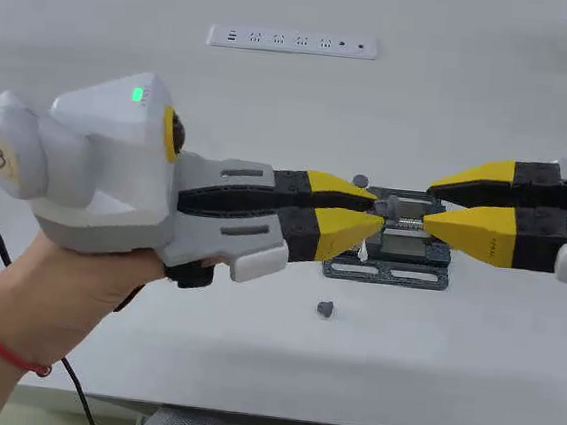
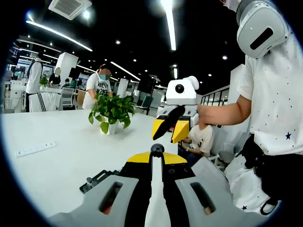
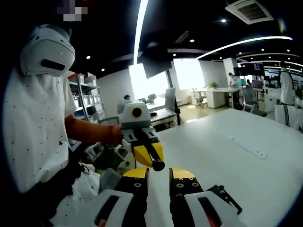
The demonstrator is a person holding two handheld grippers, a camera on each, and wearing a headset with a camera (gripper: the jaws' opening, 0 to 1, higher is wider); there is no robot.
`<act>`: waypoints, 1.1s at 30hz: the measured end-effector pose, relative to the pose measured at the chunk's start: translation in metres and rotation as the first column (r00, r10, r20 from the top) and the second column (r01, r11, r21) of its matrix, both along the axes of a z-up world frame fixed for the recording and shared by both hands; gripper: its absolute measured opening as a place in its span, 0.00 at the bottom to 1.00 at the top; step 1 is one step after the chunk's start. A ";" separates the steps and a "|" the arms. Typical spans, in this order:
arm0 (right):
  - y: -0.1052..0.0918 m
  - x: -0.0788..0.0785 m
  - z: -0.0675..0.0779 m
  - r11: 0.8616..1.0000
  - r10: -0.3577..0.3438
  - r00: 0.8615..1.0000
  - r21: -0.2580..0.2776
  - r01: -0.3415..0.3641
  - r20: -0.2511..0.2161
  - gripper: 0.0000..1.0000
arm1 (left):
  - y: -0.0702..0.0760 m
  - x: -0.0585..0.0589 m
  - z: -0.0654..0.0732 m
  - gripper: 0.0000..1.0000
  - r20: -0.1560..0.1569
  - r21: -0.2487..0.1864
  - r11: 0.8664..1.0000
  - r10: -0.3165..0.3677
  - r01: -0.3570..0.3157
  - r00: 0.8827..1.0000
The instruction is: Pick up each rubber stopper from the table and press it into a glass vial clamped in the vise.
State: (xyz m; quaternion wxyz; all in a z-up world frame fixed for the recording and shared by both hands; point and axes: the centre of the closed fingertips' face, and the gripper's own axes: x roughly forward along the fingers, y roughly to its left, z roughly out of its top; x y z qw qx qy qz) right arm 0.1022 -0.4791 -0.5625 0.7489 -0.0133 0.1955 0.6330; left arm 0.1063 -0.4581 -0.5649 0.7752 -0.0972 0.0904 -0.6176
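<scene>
A: Closest up: left gripper (image 1: pixel 376 209), jaws pinched shut on a rubber stopper (image 2: pixel 156 149) right at the tips.
B: Where's that vs. the vise (image 1: pixel 388 273)?
A: Vise sits just under those tips, a bit ahead, on the table (image 1: pixel 248 370). The vial is hidden behind the yellow tips, so can't place its mouth.
B: Stopper axis?
A: Too small to tell. Prob. has to point down at the mouth before any press.
B: And the right gripper (image 1: pixel 428 203)?
A: Faces the left one tip to tip, near but apart. Jaws at a narrow gap w/ nothing btwn them. Left has the part, so I'd say left does the pressing.
B: More to do?
A: Yes. Near loose stopper (image 1: pixel 325 308) lies on the person's side of the left jaws, far loose stopper (image 1: pixel 361 181) just beyond them.
</scene>
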 end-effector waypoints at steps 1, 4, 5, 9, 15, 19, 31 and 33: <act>0.000 -0.001 0.001 1.000 0.010 1.000 0.000 -0.010 0.000 0.12 | -0.001 -0.003 0.003 0.03 -0.007 -0.014 1.000 -0.015 0.015 1.000; 0.002 -0.005 0.003 0.999 0.035 0.999 0.013 -0.035 -0.007 0.12 | -0.002 -0.007 0.009 0.03 -0.019 -0.040 0.998 -0.040 0.039 0.999; 0.003 -0.006 0.004 0.999 0.043 0.999 0.021 -0.043 -0.009 0.12 | -0.003 -0.008 0.010 0.03 -0.025 -0.047 0.998 -0.046 0.044 0.999; 0.008 -0.010 0.007 0.997 0.066 0.998 0.033 -0.065 -0.012 0.12 | -0.005 -0.011 0.014 0.03 -0.038 -0.075 0.995 -0.064 0.061 0.997; 0.011 -0.012 0.008 0.995 0.086 0.996 0.046 -0.085 -0.013 0.11 | -0.006 -0.015 0.019 0.03 -0.056 -0.111 0.991 -0.081 0.074 0.995; 0.013 -0.015 0.012 0.993 0.098 0.995 0.063 -0.097 -0.014 0.10 | -0.005 -0.015 0.021 0.03 -0.067 -0.126 0.989 -0.086 0.077 0.994; 0.015 -0.019 0.019 0.989 0.117 0.993 0.096 -0.114 -0.021 0.08 | -0.007 -0.020 0.024 0.03 -0.094 -0.158 0.982 -0.117 0.101 0.989; 0.015 -0.019 0.019 0.989 0.118 0.993 0.092 -0.117 -0.013 0.07 | -0.007 -0.021 0.025 0.03 -0.096 -0.163 0.981 -0.119 0.103 0.988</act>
